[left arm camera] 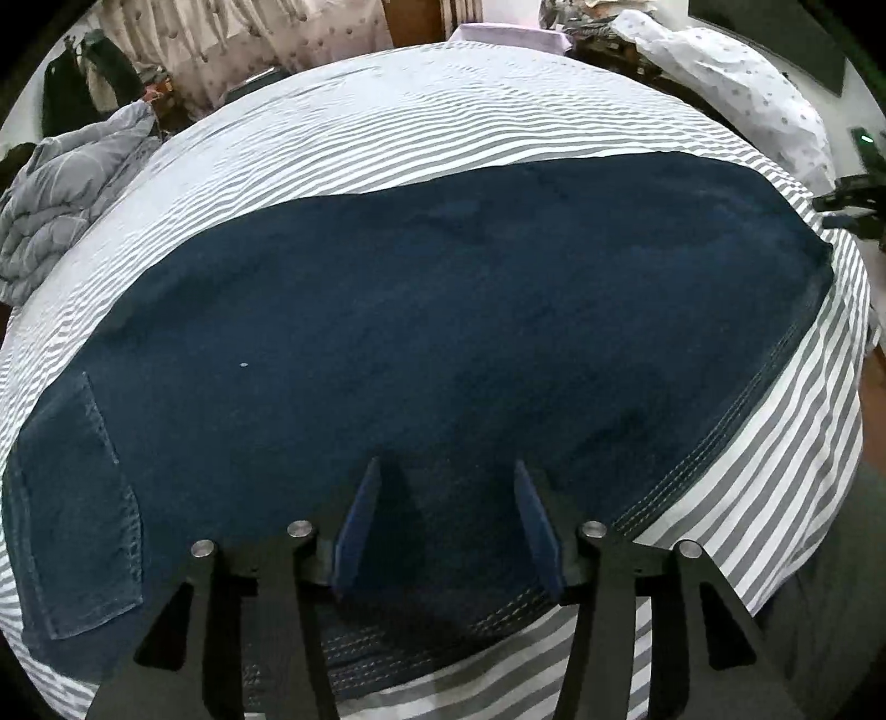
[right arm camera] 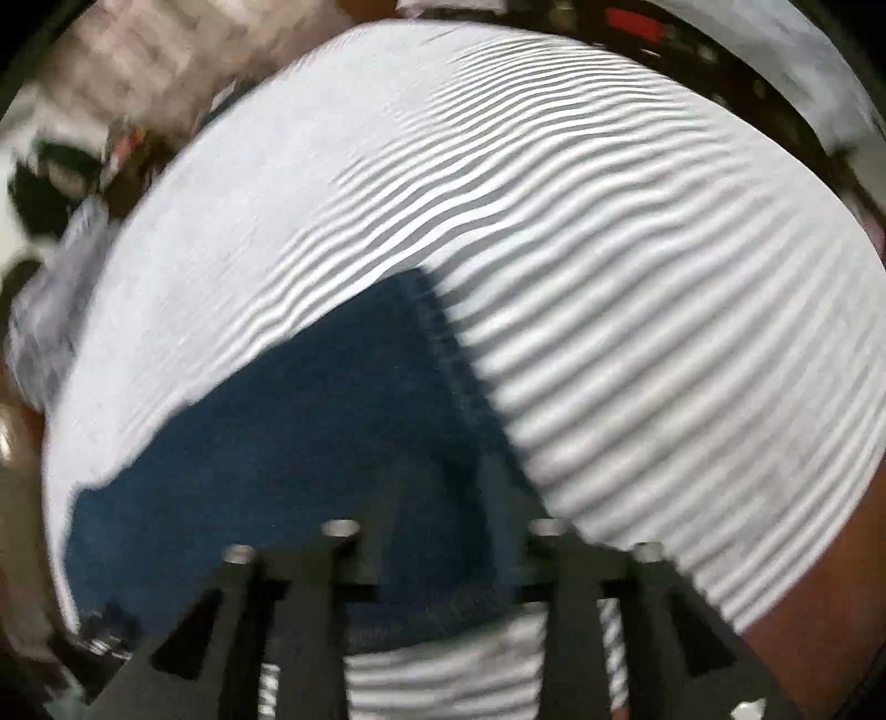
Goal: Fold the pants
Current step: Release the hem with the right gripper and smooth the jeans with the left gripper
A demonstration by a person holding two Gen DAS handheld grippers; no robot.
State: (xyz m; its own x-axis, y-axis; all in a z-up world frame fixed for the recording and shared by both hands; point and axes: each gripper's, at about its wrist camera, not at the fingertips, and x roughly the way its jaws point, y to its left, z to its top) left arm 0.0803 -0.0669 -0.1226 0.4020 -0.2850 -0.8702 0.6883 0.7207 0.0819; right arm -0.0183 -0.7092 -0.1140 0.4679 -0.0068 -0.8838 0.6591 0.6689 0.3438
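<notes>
Dark blue denim pants (left arm camera: 421, 332) lie flat across a bed with a grey-and-white striped sheet (left arm camera: 387, 127), a back pocket (left arm camera: 77, 526) at the left and a stitched edge at the right. My left gripper (left arm camera: 448, 471) is open, its blue-padded fingers (left arm camera: 360, 526) spread just above the near edge of the denim. In the blurred right wrist view the pants (right arm camera: 288, 443) show their hem end on the sheet (right arm camera: 637, 277). My right gripper (right arm camera: 443, 487) is open over that end, fingers apart, holding nothing.
A grey quilt (left arm camera: 50, 188) is bunched at the bed's left. A dotted white pillow (left arm camera: 736, 83) lies at the far right. Curtains (left arm camera: 249, 39) hang behind the bed. The bed's edge drops off at the right.
</notes>
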